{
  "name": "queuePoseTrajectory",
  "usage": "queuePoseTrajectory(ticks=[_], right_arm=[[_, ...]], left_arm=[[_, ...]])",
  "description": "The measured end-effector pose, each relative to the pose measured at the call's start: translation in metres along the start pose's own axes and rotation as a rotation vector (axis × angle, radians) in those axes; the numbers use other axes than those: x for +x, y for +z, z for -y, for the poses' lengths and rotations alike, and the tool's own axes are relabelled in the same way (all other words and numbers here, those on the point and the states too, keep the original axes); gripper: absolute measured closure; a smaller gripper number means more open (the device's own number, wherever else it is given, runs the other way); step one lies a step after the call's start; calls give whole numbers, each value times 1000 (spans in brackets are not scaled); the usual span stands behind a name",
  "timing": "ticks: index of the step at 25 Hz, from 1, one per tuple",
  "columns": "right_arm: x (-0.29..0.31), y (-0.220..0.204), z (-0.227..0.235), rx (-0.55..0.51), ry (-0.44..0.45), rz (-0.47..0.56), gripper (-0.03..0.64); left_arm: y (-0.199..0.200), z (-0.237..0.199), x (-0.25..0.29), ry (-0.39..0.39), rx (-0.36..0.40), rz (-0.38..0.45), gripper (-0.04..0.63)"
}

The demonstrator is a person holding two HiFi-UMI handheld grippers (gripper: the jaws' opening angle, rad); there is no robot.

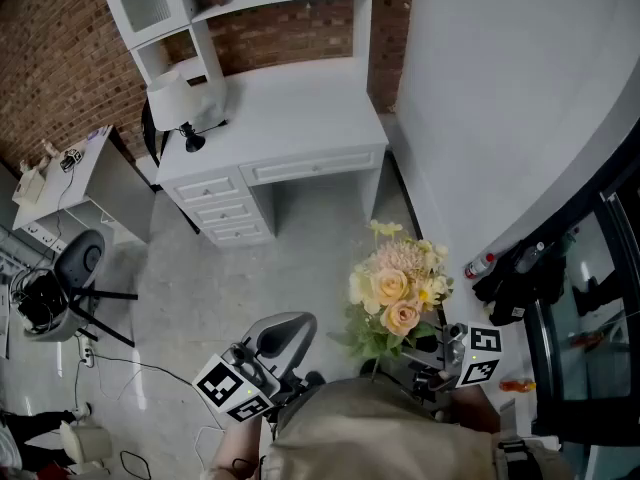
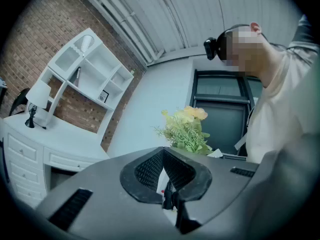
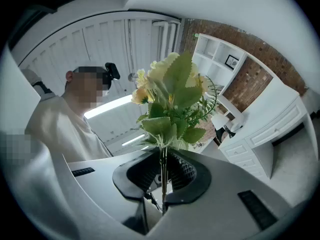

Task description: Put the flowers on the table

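The flowers (image 1: 395, 293) are a small bunch of pale yellow and peach blooms over green leaves, standing upright at about 5 o'clock in the head view, well apart from the white desk (image 1: 300, 108) that lies toward 11 o'clock from them. The right gripper (image 3: 162, 176) is closed on the thin stems low down, just under the lowest leaves, and the blooms rise above its jaws. The left gripper (image 2: 164, 176), at 7 o'clock in the head view, has its jaws drawn close together with nothing between them. The bunch looks light and top-heavy, the stems thin and somewhat stiff, the petals and leaves soft and easily crushed, so the low stem hold seems right; with so little stem clamped it may swing or slip if tilted quickly
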State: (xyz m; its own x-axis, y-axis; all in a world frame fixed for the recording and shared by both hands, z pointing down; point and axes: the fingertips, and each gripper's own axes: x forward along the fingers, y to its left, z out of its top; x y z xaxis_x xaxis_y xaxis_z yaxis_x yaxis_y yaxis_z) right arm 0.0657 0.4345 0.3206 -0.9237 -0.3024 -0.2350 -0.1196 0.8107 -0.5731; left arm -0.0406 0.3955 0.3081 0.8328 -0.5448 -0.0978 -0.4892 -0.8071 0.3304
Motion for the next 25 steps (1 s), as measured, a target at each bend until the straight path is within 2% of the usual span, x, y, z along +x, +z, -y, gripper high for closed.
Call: queuePoseTrajectory(ticks=[7,17,25], right_arm=[[-10,12,11,-25,16,-25,558],[-41,30,23,-59,35,-50,557],[-73,40,43,-97,7,-86,557]], left_arm=[[-3,-2,14,45,0,2,584],[-9,13,55,56,24,-5,584],[-13,29,95,81,59,-35,585]])
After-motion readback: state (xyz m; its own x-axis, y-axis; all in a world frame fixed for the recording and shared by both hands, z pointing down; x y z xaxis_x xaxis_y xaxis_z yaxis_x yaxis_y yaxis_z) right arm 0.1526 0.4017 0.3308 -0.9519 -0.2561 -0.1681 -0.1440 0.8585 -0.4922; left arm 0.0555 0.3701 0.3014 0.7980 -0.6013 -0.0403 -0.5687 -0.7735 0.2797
